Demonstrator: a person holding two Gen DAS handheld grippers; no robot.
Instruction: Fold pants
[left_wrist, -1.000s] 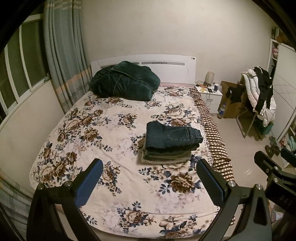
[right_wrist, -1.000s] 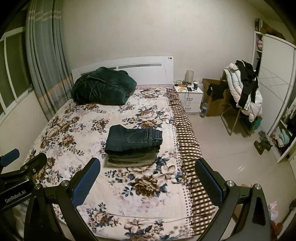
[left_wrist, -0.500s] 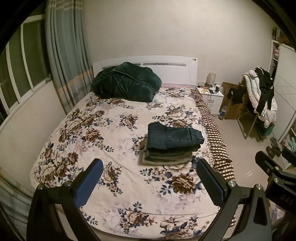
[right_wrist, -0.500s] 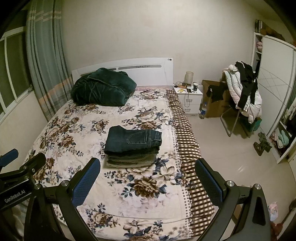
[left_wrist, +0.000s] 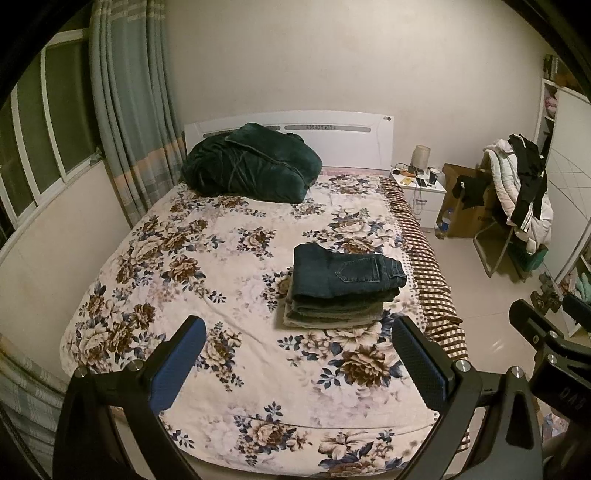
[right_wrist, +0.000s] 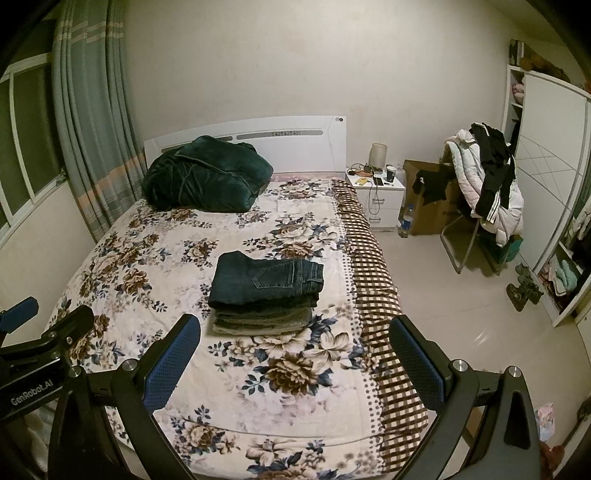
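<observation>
Nearest, the left gripper (left_wrist: 297, 352) and right gripper (right_wrist: 295, 350) hover over the foot of the floral bed (left_wrist: 207, 266), jaws spread wide, holding nothing. Over the last second both have drawn back slightly. Beyond them the folded jeans (left_wrist: 347, 271) top a neat stack (right_wrist: 264, 314) mid-bed; the folding looks finished
</observation>
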